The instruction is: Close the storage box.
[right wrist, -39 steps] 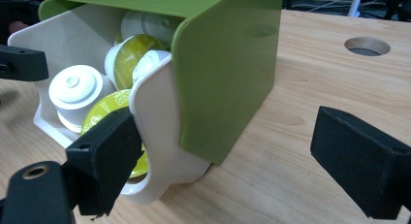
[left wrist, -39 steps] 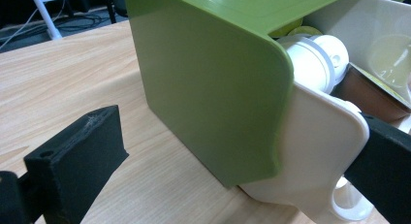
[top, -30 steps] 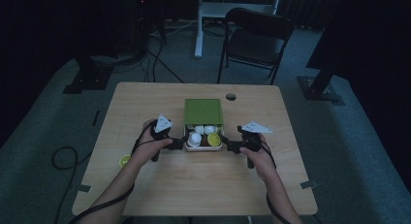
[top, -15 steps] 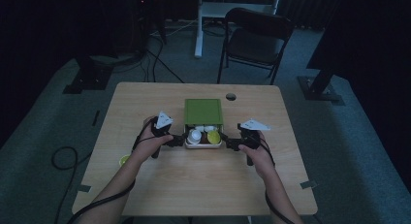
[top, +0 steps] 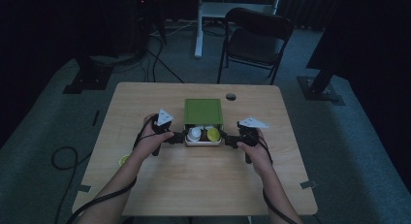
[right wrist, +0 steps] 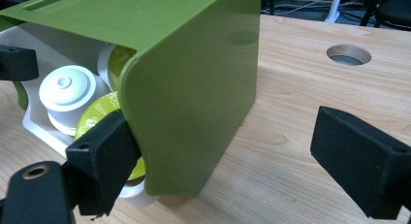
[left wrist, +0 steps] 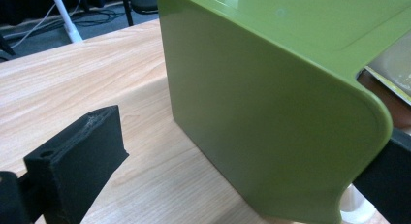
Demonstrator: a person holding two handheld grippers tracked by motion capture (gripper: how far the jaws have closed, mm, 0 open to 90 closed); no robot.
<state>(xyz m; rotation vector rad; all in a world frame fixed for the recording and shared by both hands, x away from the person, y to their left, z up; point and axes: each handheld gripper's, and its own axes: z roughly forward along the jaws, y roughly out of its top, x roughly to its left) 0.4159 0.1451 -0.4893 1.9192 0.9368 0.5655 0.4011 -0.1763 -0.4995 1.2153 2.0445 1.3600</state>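
Note:
A green box point(top: 203, 110) stands at the table's middle, with a white tray point(top: 202, 142) sticking out of its near end. The tray holds several capsules, among them a white one point(right wrist: 65, 88) and a lime-lidded one point(right wrist: 99, 112). My left gripper point(top: 180, 136) is at the tray's left side and my right gripper point(top: 230, 140) at its right. In the left gripper view the left gripper point(left wrist: 242, 132) is open, its jaws astride the box's near corner point(left wrist: 291, 136). The right gripper point(right wrist: 223, 120) is open too, one jaw by the tray, the other over bare table.
The wooden table point(top: 203, 180) has a round hole point(top: 230, 96) behind the box. A small yellow-green object point(top: 123, 160) lies near the left edge by my left forearm. A dark folding chair point(top: 254, 37) stands beyond the table, and cables run over the floor at left.
Both hands have edged slightly forward along the box's sides, and the tray sticks out a little less than before.

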